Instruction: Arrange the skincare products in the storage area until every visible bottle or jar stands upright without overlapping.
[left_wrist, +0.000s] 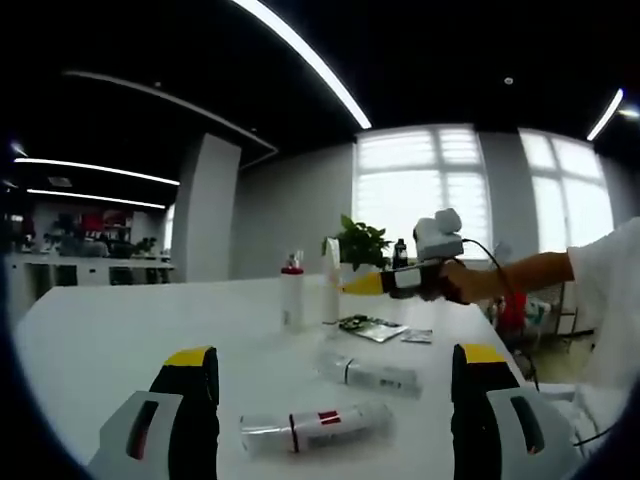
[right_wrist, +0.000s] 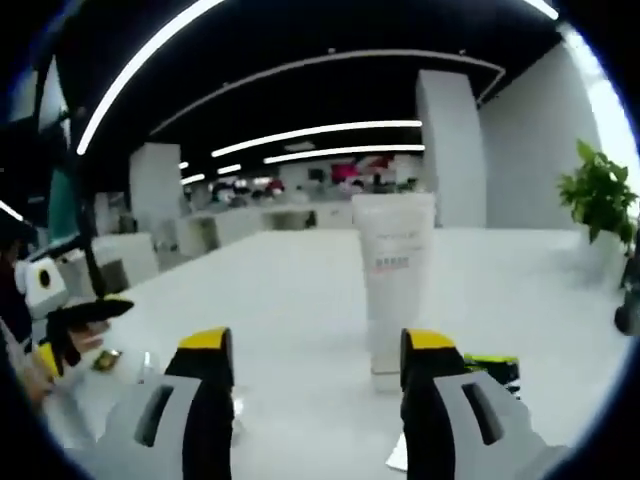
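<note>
A clear bottle with a red label (left_wrist: 315, 428) lies on its side on the white table (left_wrist: 130, 340), just ahead of my open left gripper (left_wrist: 335, 356). A white tube (left_wrist: 370, 375) lies flat further on. Behind them a red-capped bottle (left_wrist: 291, 292) and a tall white tube (left_wrist: 330, 285) stand upright. My right gripper (left_wrist: 354, 287), held by a hand, points its yellow tips at that tall tube. In the right gripper view the same tube (right_wrist: 392, 275) stands on its cap just ahead of the open right gripper (right_wrist: 318, 342), nearer the right jaw.
Flat sachets (left_wrist: 372, 327) lie on the table past the lying tube; one dark packet (right_wrist: 490, 366) sits by the tall tube's base. A potted plant (left_wrist: 360, 243) and a small dark bottle (left_wrist: 400, 252) stand at the far edge. The left gripper (right_wrist: 80, 315) shows at the left.
</note>
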